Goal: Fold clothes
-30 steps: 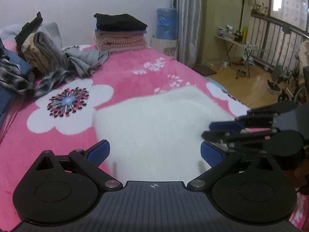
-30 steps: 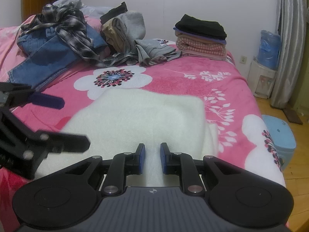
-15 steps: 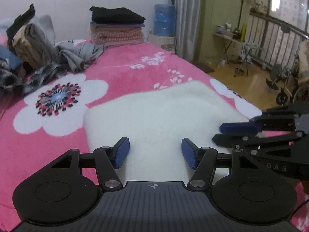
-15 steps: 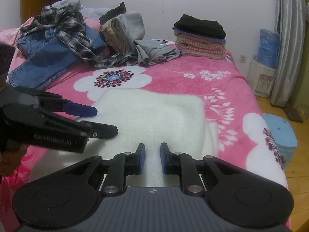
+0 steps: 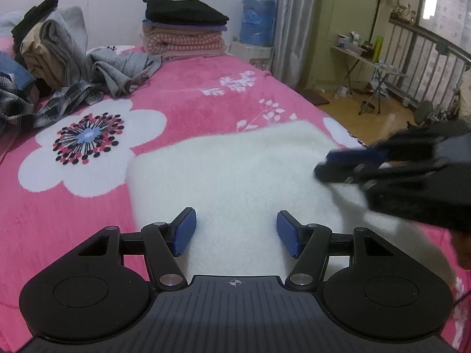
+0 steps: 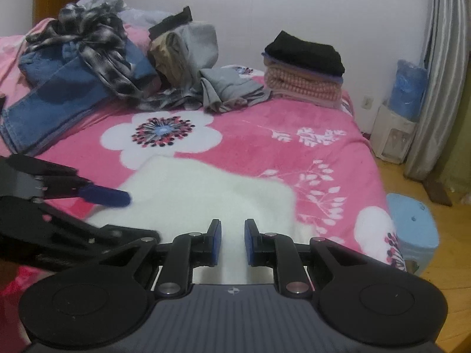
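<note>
A folded white fluffy garment (image 5: 235,176) lies flat on the pink flowered bedspread (image 5: 188,108); it also shows in the right wrist view (image 6: 206,197). My left gripper (image 5: 235,232) is open and empty, low over the garment's near part. My right gripper (image 6: 232,242) has its jaws close together with a narrow gap and nothing between them, over the garment's near edge. It shows blurred at the right of the left wrist view (image 5: 382,167). The left gripper shows at the left of the right wrist view (image 6: 73,206).
A stack of folded clothes (image 5: 182,29) stands at the bed's far end. A heap of unfolded clothes (image 6: 117,67), with jeans, plaid shirt and grey pieces, lies at the far left. A blue stool (image 6: 412,229) and the bed's edge are on the right.
The left jaws have narrowed a little and the left gripper has moved forward over the white garment. The right gripper has lifted and shifted, with its jaws unchanged.
</note>
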Tool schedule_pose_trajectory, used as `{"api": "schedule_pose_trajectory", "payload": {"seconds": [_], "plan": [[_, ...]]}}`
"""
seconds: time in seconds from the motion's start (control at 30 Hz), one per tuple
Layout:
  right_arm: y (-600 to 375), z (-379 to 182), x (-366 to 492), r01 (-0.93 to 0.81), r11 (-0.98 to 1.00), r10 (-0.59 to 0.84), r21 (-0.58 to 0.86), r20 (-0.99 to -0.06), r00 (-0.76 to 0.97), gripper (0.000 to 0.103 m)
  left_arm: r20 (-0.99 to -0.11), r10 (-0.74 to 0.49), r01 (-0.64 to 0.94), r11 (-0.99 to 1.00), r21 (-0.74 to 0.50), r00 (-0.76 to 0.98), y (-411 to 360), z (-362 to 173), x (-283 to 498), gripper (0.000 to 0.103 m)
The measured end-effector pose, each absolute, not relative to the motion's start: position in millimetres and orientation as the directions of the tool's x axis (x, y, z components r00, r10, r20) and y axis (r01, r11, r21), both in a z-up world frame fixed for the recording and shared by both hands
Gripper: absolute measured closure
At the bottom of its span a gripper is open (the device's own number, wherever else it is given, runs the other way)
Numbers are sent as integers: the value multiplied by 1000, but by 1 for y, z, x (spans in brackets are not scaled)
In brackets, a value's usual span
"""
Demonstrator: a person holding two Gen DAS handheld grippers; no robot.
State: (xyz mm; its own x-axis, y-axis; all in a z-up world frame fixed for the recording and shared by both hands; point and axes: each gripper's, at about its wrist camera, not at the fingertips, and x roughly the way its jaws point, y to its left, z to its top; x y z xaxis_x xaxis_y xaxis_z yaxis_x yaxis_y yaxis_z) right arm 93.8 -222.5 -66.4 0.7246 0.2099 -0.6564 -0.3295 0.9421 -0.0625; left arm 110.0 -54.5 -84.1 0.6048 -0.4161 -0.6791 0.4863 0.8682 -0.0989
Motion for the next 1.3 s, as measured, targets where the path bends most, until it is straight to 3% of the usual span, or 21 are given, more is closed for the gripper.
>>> {"api": "schedule_pose_trajectory", "payload": {"seconds": [0.57,0.73,0.93,1.13,1.3], "plan": [[-220,-88,165,-302,952,179,-49,-711,680,87,-752,-364,452,887,-99,550,-63,-76,122,38],[-234,-60,142,-261,963,231,64,-691,685,85,-761,-353,442,892,-98,544,-64,-75,123,37],[-251,-36,103,-307,908,415,284,-695,587,85,-770,-342,433,896,-95,540,-66,-74,124,36],[-245,-65,86,-335,924,356,183,-731,582,85,-776,-319,424,903,-75,544,-70,-74,123,35],[-253,-69,83,-300,925,372,233,-715,592,85,-777,-304,418,907,-58,552,-73,-73,121,35]]}}
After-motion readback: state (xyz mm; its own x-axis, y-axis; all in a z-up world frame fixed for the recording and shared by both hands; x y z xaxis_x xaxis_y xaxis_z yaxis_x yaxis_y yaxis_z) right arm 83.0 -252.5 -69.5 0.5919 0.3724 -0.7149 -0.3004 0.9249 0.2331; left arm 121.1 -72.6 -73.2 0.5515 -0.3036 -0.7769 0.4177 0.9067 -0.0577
